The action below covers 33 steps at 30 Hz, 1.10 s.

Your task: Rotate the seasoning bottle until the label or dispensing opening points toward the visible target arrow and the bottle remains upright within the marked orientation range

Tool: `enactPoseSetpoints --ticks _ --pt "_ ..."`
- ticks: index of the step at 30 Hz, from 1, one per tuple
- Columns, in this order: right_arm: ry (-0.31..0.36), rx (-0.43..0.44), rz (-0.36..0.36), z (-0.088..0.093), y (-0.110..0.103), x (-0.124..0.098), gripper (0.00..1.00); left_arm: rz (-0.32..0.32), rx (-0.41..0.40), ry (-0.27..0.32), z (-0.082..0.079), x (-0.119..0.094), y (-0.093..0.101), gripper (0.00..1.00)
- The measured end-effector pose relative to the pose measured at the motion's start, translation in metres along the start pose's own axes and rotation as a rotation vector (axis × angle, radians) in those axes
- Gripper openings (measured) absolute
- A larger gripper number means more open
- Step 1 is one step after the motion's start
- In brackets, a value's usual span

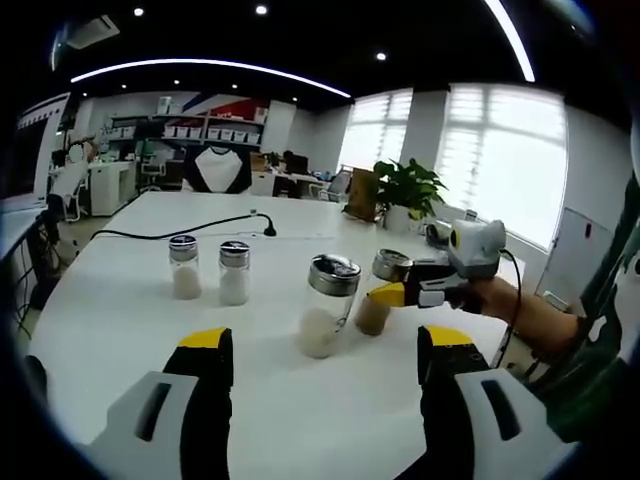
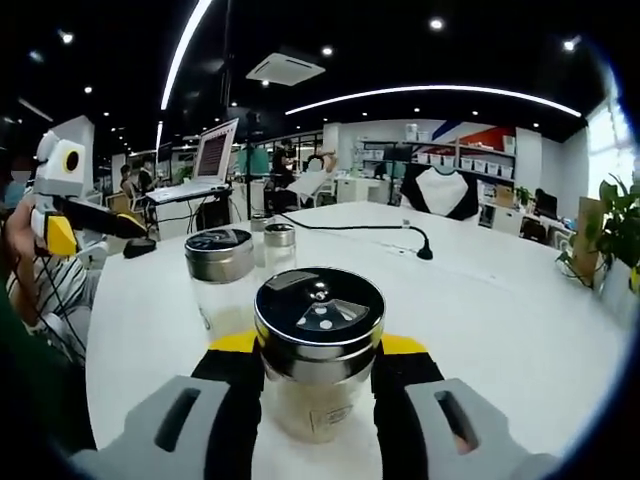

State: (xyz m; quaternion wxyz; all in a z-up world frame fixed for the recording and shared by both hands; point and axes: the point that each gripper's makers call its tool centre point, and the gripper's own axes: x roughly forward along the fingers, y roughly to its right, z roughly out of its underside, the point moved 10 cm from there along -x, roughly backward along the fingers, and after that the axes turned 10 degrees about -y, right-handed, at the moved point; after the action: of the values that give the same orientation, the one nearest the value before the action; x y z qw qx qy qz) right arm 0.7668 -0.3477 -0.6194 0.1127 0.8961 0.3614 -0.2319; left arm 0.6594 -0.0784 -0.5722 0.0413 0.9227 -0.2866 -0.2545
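Office lights glared off the long white table [image 1: 120, 330], where four glass shakers stood upright. Out ahead, the right gripper [image 1: 392, 293] had its yellow-tipped jaws closed around the seasoning bottle [image 2: 318, 345], the brownish one, just beside a taller white-filled shaker [image 1: 327, 318]. Its steel dispensing lid [image 2: 320, 308] faced up, base apparently on the table. The left gripper [image 1: 325, 350] hung back, jaws wide apart and holding nothing. Two small shakers [image 1: 208, 268] waited farther off. No target arrow was visible from either view. A slow twist about the bottle's own axis looked wisest, base kept flat, clear of the neighbour.
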Motion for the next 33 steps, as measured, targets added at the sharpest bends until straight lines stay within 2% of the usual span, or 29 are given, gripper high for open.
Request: enactPoseSetpoints --ticks 14,25,33 --pt "0.016 0.057 0.116 0.000 -0.008 0.003 0.41 0.024 0.015 -0.002 -0.003 0.014 -0.004 0.79" --pt "0.026 0.109 0.214 0.000 -0.015 0.004 0.41 0.014 0.015 0.018 -0.005 0.006 -0.009 0.79" --pt "0.013 0.140 0.268 -0.002 -0.018 0.005 0.41 0.012 0.007 0.016 -0.002 0.010 -0.010 0.79"
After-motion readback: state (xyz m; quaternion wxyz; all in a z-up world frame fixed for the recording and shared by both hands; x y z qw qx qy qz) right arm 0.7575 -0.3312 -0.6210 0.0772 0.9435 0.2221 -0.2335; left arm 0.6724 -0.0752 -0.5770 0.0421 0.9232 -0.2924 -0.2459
